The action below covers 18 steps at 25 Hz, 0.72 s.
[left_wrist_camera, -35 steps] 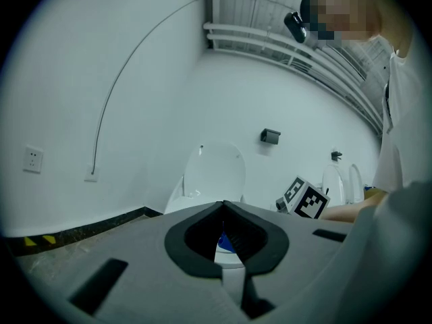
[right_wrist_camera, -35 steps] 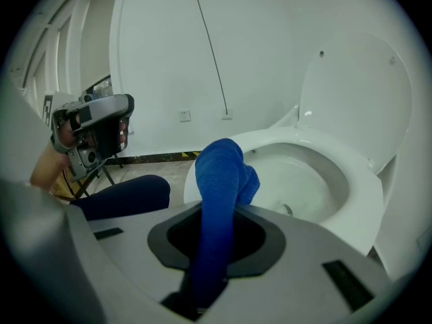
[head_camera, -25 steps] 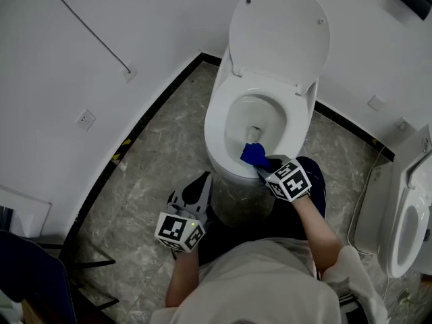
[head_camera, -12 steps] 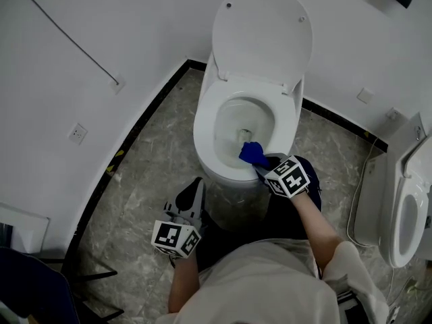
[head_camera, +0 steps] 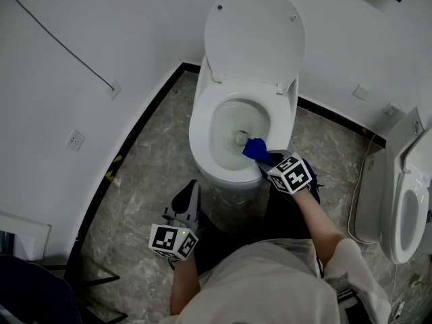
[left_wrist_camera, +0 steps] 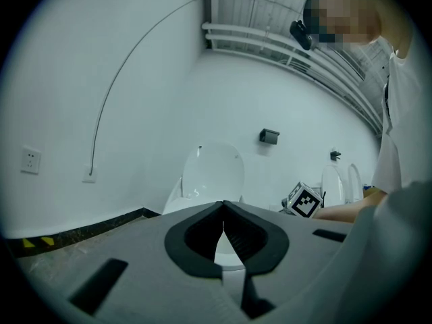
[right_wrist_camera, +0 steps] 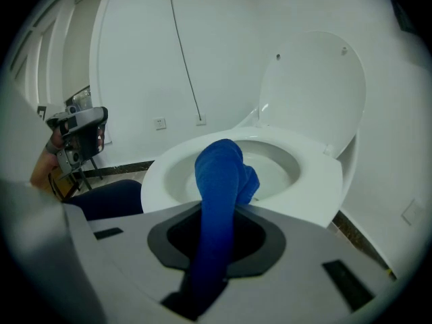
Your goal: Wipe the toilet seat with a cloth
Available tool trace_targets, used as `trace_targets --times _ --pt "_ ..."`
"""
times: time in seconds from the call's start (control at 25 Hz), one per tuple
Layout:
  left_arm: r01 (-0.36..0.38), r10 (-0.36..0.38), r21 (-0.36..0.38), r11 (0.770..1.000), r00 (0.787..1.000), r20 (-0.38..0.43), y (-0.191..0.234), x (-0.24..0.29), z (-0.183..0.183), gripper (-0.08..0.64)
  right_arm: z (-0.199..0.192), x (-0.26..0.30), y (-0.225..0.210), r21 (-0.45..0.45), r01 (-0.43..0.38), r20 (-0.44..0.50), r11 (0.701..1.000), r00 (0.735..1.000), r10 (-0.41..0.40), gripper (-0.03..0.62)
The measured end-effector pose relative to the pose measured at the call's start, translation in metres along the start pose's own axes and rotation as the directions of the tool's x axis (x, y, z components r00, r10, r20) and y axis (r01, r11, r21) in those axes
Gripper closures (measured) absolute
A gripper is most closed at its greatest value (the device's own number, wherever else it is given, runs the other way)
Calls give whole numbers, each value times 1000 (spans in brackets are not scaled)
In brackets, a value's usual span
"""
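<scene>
A: Tool state?

B: The right gripper [head_camera: 268, 162] is clamped on the blue cloth [head_camera: 254, 150]. The right gripper view shows the cloth pinched between the jaws with its free end bunched out front. The left gripper [head_camera: 192, 189] has its jaws together on nothing. It's held low by the person's leg, well apart from the toilet.

A: Where's the cloth on the seat?

B: At the near-right part of the toilet seat [head_camera: 200, 132], at the inner edge and partly over the bowl. Can't tell if it's pressing down or just brushing. The lid [head_camera: 255, 32] is up, so the whole ring is reachable.

A: How should the wipe go?

B: Judgement only. The person should lay the bunched end flat on the seat top, not let it dangle into the bowl, then sweep along the ring one way. The grip looks firm, so no regrasp is needed. The cloth should do the touching, not the jaw tips. The left gripper isn't needed.
</scene>
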<state>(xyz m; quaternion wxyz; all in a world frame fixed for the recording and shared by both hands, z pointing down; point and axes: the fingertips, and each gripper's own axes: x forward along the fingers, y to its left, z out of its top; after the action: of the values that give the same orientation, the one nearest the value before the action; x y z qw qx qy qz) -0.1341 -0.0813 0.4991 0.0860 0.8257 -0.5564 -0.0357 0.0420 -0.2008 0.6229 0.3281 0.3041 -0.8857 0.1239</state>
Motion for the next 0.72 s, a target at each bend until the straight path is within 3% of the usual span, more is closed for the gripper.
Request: trace_targets --times 0.36,0.72 --pt "57 -56 22 998 998 -20 -16 10 -4 551 -2 -3 -20 14 47 18 999 999 -47 523" --pt "50 -49 26 998 999 -22 -10 9 -3 551 -1 -5 -43 14 104 39 994 994 -105 523"
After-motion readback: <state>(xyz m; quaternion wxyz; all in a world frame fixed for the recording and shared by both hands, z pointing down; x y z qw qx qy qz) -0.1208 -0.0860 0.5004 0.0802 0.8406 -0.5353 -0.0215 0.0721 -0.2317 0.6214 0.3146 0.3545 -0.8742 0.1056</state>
